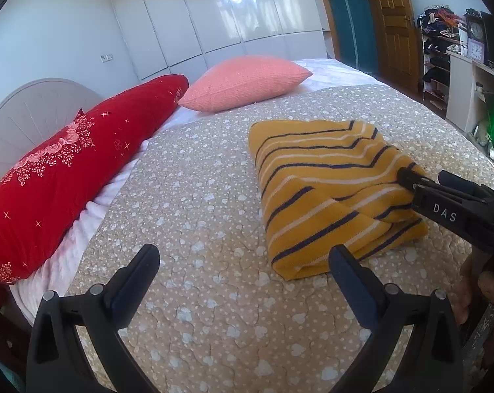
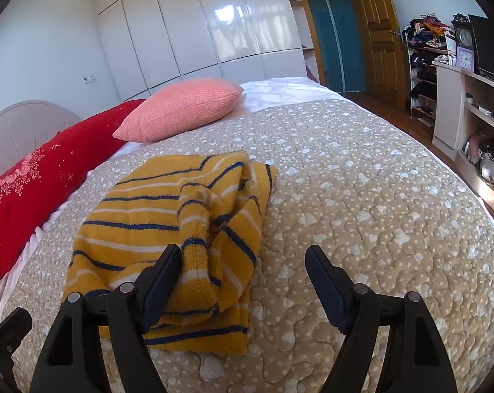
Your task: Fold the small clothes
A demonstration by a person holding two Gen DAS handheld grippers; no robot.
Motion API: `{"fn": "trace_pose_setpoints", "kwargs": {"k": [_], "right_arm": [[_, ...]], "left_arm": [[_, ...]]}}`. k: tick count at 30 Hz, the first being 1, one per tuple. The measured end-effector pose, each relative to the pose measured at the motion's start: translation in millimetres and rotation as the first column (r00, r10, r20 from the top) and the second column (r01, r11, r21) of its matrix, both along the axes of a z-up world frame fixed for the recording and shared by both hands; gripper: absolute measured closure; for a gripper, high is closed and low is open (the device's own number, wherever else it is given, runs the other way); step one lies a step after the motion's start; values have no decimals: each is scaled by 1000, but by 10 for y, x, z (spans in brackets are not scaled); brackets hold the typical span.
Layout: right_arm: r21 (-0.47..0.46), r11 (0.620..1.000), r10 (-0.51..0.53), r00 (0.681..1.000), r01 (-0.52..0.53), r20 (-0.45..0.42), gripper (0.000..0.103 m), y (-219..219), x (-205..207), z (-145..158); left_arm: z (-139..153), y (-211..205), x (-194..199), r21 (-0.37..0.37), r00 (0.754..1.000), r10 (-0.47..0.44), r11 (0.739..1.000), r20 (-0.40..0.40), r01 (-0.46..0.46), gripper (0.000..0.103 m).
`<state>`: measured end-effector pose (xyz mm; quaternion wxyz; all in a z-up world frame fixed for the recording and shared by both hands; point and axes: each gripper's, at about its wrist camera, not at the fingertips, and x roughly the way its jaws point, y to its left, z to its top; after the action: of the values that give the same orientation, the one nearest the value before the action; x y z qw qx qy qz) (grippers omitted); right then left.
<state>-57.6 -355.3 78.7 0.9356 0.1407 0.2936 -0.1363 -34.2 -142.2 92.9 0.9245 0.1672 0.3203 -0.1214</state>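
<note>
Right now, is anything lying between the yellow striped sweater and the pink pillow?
Nothing: only bare quilted bedspread separates the sweater from the pink pillow, in both wrist views.

Room as I see it: bed (image 2: 361, 170) under a beige heart-print quilt, ahead of the jaws. Far left, a red bolster (image 1: 66, 170) against a pale rounded headboard (image 1: 27, 114); beside it a pink pillow (image 2: 181, 111). Beyond, glossy white wardrobe doors (image 2: 194, 23) catching window glare. Far right, a wooden door (image 2: 378, 32), cluttered shelves (image 2: 424, 65), a clock (image 2: 464, 36).
</note>
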Motion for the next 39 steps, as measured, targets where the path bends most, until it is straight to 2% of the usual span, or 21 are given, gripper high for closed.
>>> {"fn": "trace_pose_setpoints", "kwargs": {"k": [8, 10, 12, 15, 18, 30, 39], "right_arm": [[-1, 1000, -10, 1000, 10, 1, 21, -16, -20, -2], [-21, 999, -34, 997, 33, -63, 20, -38, 36, -57], [20, 999, -35, 994, 37, -105, 19, -116, 84, -142], [112, 992, -40, 994, 51, -97, 17, -252, 65, -175], [133, 990, -42, 995, 55, -96, 17, -294, 52, -183], [49, 995, -81, 996, 82, -25, 17, -202, -65, -9], [44, 995, -86, 996, 86, -11, 16, -182, -81, 25]], "left_arm": [[-73, 7, 81, -21, 999, -5, 1000, -50, 4, 0], [-102, 13, 108, -29, 998, -1, 1000, -69, -1, 0], [-119, 21, 130, -32, 997, 3, 999, -80, -6, 0], [-115, 23, 142, -38, 997, 7, 999, -82, -10, 0], [-105, 6, 144, -39, 997, 1, 999, -81, -4, 0], [-69, -40, 99, -29, 998, -17, 999, -56, 15, 0], [-67, -43, 119, -30, 998, -14, 999, -58, 13, 0]]}}
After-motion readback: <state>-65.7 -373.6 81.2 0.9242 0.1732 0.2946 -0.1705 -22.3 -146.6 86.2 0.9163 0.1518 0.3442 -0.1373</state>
